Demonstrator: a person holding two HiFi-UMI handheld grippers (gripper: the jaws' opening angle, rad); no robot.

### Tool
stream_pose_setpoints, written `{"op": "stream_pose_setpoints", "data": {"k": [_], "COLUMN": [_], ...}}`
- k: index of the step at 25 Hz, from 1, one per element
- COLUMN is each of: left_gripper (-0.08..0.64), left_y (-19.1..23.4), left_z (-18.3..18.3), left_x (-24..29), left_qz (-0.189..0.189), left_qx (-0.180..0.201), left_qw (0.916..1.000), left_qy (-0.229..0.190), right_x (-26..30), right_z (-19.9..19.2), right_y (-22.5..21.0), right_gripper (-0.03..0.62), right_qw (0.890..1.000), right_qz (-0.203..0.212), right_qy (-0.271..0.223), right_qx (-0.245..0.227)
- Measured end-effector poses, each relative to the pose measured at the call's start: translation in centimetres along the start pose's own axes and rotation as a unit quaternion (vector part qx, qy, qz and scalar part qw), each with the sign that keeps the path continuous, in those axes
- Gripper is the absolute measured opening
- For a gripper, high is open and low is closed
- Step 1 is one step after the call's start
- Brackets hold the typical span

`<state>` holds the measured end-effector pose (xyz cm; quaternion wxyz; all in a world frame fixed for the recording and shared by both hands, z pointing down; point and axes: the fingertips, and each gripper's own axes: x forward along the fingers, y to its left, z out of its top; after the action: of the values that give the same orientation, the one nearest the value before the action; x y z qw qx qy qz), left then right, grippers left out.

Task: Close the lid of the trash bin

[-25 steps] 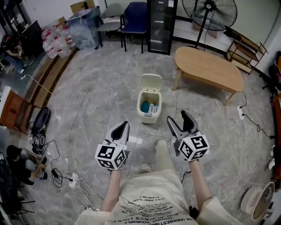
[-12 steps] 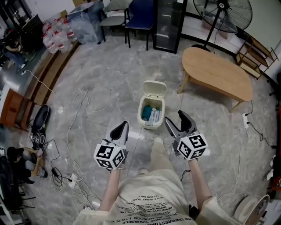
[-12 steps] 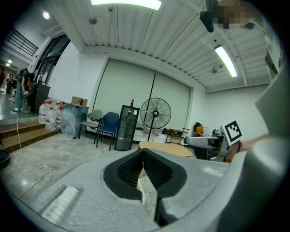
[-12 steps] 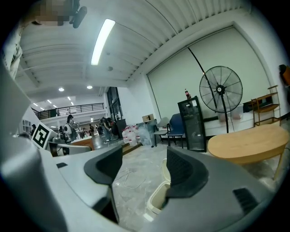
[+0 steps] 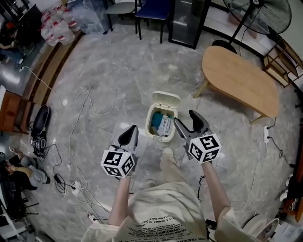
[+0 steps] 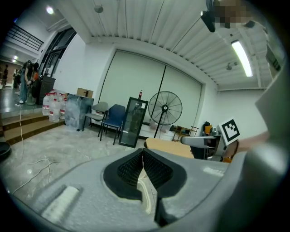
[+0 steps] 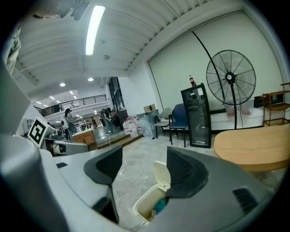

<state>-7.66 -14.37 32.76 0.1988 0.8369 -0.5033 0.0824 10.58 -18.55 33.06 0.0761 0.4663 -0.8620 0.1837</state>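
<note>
A cream trash bin [image 5: 160,124] stands on the marble floor just ahead of me, its lid [image 5: 166,99] flipped up at the far side, with teal and white rubbish inside. My right gripper [image 5: 188,123] hangs open right beside the bin's right rim. In the right gripper view the bin [image 7: 148,205] and its raised lid [image 7: 161,175] show between the spread jaws of that gripper [image 7: 144,170]. My left gripper [image 5: 129,135] sits shut, left of the bin and a little nearer to me. Its jaws [image 6: 143,168] meet with nothing between them.
A low wooden table [image 5: 242,79] stands to the right of the bin. Cables [image 5: 80,113] trail over the floor at the left. A glass-door cabinet [image 5: 187,20], chairs [image 5: 153,10] and a standing fan [image 5: 258,9] line the far side. My legs and shoes [image 5: 166,153] are below the bin.
I have stepped closer, so the bin has drawn nearer to both grippers. The right gripper now reaches the bin's right rim. The lid stays up.
</note>
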Motion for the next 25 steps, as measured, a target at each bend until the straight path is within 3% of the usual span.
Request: {"op": "stream_pose_setpoints", "data": {"k": [8, 16, 25], "left_gripper": [0.023, 0.023, 0.023], "left_y": [2.5, 3.6, 5.2], "left_z": [-1.6, -4.7, -8.4], "left_x": [6.6, 12.1, 15.0], "left_qz": [0.016, 0.029, 0.04], "left_qx": [-0.021, -0.042, -0.056], "left_qw": [0.9992, 0.9965, 0.9937], "left_qy": [0.031, 0.066, 0.089], "right_x": [6.8, 12.8, 18.2], "right_z": [-0.6, -3.9, -8.8], "right_y": [-4.7, -8.4, -9.0], "right_gripper": [0.288, 0.288, 0.288], "right_qw": [0.999, 0.993, 0.97], "right_qz": [0.012, 0.028, 0.056], "right_qy": [0.037, 0.09, 0.159], "right_qx": [-0.038, -0.075, -0.173]}}
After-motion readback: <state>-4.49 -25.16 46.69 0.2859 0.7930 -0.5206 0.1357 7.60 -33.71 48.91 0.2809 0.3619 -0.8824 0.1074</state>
